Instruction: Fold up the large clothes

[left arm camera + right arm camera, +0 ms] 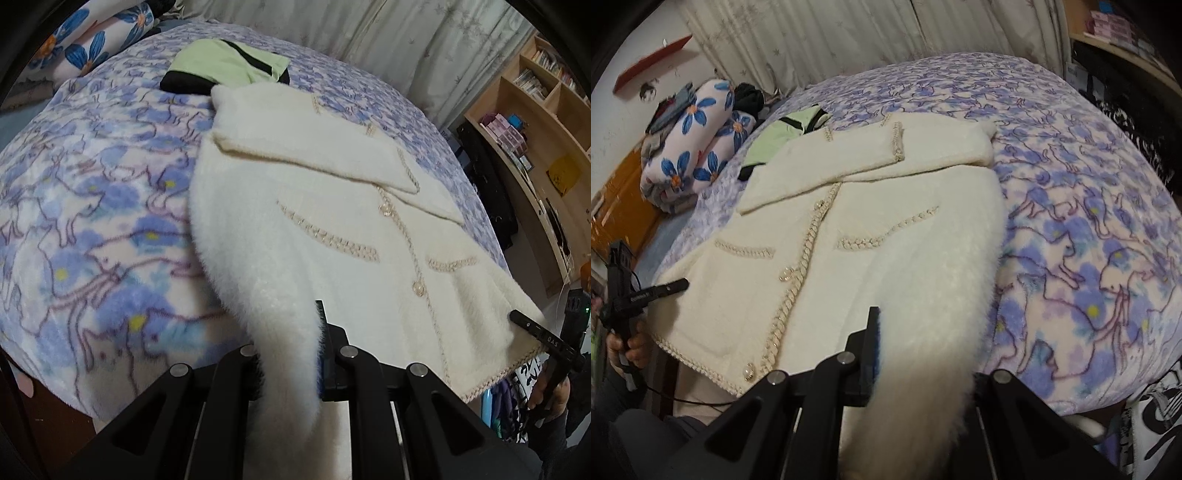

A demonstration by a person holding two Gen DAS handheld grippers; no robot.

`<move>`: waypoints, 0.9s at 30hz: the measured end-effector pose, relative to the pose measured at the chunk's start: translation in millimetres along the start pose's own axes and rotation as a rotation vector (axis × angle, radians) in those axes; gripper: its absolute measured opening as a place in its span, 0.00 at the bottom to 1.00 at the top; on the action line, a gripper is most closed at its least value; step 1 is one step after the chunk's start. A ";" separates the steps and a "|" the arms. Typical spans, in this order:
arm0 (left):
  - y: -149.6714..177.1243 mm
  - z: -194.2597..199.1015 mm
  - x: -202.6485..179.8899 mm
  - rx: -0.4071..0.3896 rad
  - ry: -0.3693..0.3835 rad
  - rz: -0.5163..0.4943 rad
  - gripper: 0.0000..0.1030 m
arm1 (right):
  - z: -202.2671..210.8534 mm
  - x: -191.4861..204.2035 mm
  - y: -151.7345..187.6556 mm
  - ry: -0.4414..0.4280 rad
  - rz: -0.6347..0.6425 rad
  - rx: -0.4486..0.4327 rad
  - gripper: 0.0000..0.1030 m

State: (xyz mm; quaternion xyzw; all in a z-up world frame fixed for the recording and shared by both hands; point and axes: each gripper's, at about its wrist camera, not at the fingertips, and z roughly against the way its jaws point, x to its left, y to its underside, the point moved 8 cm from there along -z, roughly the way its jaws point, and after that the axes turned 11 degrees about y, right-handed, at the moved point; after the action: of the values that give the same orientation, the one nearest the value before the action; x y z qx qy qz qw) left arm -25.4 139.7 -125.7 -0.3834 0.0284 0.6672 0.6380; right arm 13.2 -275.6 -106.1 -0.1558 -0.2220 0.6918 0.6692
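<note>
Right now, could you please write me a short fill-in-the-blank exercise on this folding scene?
1. Each gripper is shut on the bottom hem of the fluffy ____ cardigan.
2. The cardigan lies on a blanket printed with ____ flowers.
3. Beyond the cardigan's collar lies a folded garment coloured black and light ____.

Missing words: white; blue; green

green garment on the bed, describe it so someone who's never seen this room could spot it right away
Start at the bed's blue-and-lilac floral fleece blanket, then find the fluffy cream cardigan with braided trim spread across it. Just past the cardigan's far edge, towards the curtain, lies the folded pale green garment. It alone is smooth, flat and green, edged with black bands.
</note>
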 end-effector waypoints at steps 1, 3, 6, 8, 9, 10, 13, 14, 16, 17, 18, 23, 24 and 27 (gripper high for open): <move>-3.6 -0.3 -1.6 -0.006 -0.003 -0.003 0.09 | 0.5 -0.5 -1.7 -0.011 -0.013 -0.003 0.07; -11.2 -0.5 -4.9 -0.015 -0.009 -0.005 0.09 | 1.9 -2.4 -6.3 -0.040 -0.039 -0.011 0.07; -25.6 0.8 -12.3 -0.036 -0.008 -0.016 0.09 | 5.3 -1.8 -16.0 -0.079 -0.063 -0.030 0.07; -36.8 2.3 -16.8 -0.054 -0.008 -0.026 0.09 | 7.5 -1.1 -25.7 -0.106 -0.077 -0.043 0.07; -43.5 2.8 -19.3 -0.064 -0.007 -0.031 0.09 | 8.4 -0.5 -33.2 -0.124 -0.086 -0.052 0.07; -50.2 2.6 -21.5 -0.073 -0.005 -0.035 0.09 | 8.5 0.3 -38.8 -0.133 -0.089 -0.057 0.07; -69.0 1.5 -24.6 -0.096 -0.008 -0.037 0.09 | 7.7 4.7 -59.7 -0.161 -0.099 -0.077 0.07; -77.1 0.9 -25.2 -0.106 -0.007 -0.036 0.09 | 7.4 5.4 -66.4 -0.171 -0.104 -0.082 0.07; -88.3 -0.3 -25.2 -0.122 -0.006 -0.029 0.09 | 6.4 7.3 -83.8 -0.201 -0.125 -0.096 0.07; -97.1 -1.3 -24.2 -0.132 -0.007 -0.023 0.09 | 5.6 7.0 -91.2 -0.213 -0.136 -0.102 0.07; -103.7 -1.9 -23.1 -0.139 -0.009 -0.016 0.09 | 3.5 5.4 -102.8 -0.230 -0.160 -0.109 0.07; -152.8 -10.8 -5.7 -0.191 -0.026 0.037 0.10 | -14.0 -7.9 -149.6 -0.264 -0.256 -0.132 0.07; -162.5 -13.8 -2.5 -0.199 -0.033 0.043 0.10 | -17.8 -10.4 -157.9 -0.268 -0.268 -0.135 0.07; -199.5 -28.6 7.2 -0.222 -0.058 0.053 0.10 | -37.0 -19.8 -195.1 -0.257 -0.299 -0.154 0.07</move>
State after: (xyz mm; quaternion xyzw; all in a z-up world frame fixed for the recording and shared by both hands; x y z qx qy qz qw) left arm 163.1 167.4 -59.7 -0.4312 -0.0540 0.6937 0.5744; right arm 200.3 -290.5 -38.7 -0.0822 -0.3784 0.5802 0.7166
